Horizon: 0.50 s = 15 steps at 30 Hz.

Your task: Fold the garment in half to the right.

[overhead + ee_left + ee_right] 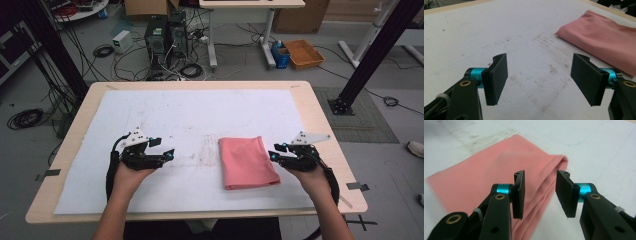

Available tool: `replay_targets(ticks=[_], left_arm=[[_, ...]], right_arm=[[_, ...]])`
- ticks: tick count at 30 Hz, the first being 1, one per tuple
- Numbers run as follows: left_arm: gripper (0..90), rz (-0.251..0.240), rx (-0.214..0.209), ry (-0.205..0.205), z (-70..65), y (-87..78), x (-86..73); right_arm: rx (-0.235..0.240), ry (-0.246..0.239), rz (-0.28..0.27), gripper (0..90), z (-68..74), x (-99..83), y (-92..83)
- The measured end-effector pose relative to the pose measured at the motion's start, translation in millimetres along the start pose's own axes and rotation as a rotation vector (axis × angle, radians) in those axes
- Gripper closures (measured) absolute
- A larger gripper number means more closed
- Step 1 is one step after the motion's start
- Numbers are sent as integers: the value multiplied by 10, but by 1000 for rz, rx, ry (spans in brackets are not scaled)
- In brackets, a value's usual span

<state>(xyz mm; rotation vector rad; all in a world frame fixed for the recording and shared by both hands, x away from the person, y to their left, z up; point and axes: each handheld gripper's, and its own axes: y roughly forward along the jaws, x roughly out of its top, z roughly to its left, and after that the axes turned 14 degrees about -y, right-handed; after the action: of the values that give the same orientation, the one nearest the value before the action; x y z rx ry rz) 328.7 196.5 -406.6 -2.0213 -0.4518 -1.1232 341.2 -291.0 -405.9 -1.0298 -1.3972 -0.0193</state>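
Black grippers with flat jaws, teal collars, brass rivets, grey plates, black cables.

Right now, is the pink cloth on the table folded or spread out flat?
Folded. The pink cloth lies as a compact rectangle on the table, and the right gripper view shows stacked layers along its edge.

Clutter beyond the table

Two computer towers, tangled cables and what looks like an orange tray on the floor.

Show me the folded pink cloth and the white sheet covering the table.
Folded pink cloth (247, 161), high view, middle of its top layer.
White sheet (190, 115), high view, bare part beyond the cloth.
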Motion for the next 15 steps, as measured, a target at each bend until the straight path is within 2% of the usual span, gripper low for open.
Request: replay_targets(ticks=[4, 7, 12, 15], left_arm=[[300, -2, 6, 4, 12, 4, -2], [300, 3, 4, 22, 13, 11, 2], [300, -1, -3, 31, -13, 29, 6], [300, 4, -2, 38, -29, 35, 2]], right_arm=[[-11, 24, 22, 555, -155, 53, 266], [-32, -10, 67, 551, -200, 82, 421], [-40, -9, 66, 552, -249, 92, 540], [-35, 11, 82, 569, -298, 59, 587]])
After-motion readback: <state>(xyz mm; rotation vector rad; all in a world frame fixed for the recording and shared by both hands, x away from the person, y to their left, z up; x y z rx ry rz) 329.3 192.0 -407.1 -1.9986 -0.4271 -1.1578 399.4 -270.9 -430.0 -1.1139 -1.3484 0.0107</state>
